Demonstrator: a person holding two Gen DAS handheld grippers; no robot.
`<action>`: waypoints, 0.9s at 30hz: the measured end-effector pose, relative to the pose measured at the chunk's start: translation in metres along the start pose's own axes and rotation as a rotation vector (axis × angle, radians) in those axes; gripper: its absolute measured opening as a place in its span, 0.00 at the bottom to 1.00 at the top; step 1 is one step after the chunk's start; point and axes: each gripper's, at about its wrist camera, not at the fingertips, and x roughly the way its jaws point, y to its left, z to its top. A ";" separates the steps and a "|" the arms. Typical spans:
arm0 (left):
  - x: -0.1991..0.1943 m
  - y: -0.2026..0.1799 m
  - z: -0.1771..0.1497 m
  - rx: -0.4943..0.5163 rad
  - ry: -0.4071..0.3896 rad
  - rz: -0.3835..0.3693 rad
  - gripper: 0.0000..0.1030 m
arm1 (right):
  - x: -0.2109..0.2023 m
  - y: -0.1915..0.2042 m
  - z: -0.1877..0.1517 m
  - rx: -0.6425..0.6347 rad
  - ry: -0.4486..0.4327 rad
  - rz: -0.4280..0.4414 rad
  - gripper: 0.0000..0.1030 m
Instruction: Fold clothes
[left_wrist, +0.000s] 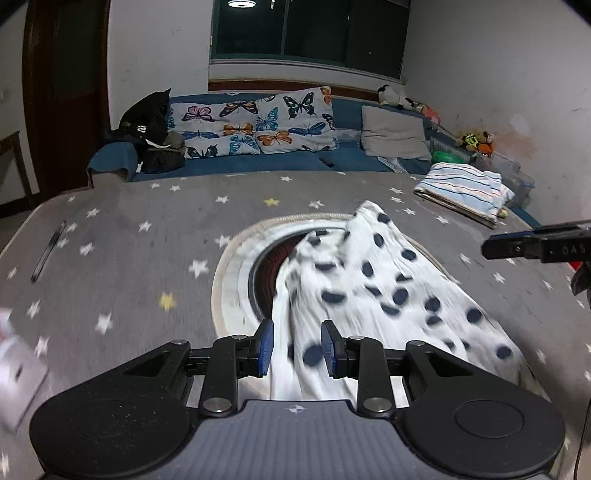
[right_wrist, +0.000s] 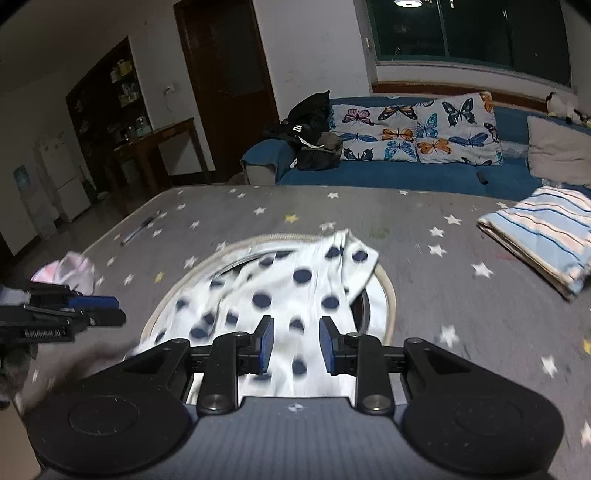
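Note:
A white garment with dark blue dots (left_wrist: 369, 280) lies crumpled over a round cream mat (left_wrist: 236, 266) on the grey star-print surface; it also shows in the right wrist view (right_wrist: 280, 291). My left gripper (left_wrist: 297, 349) is open, its blue pads on either side of the garment's near edge, low over it. My right gripper (right_wrist: 297, 345) is open too, over the garment's near part. Each gripper shows side-on in the other's view: the right one (left_wrist: 532, 245), the left one (right_wrist: 74, 314). The image is motion-blurred.
A folded blue-striped cloth (left_wrist: 465, 192) lies at the far right of the surface. A pink-white item (right_wrist: 70, 271) sits at the left edge, and a pen (right_wrist: 138, 230) lies farther left. A blue sofa (left_wrist: 258, 166) with butterfly cushions stands behind.

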 end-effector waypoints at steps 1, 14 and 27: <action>0.007 0.000 0.006 0.005 0.001 0.001 0.30 | 0.009 -0.002 0.006 0.004 0.002 -0.001 0.29; 0.109 -0.001 0.062 0.084 0.055 -0.007 0.40 | 0.120 -0.043 0.056 0.108 0.054 0.007 0.35; 0.172 -0.016 0.077 0.162 0.099 -0.095 0.38 | 0.134 -0.058 0.050 0.135 0.072 0.096 0.05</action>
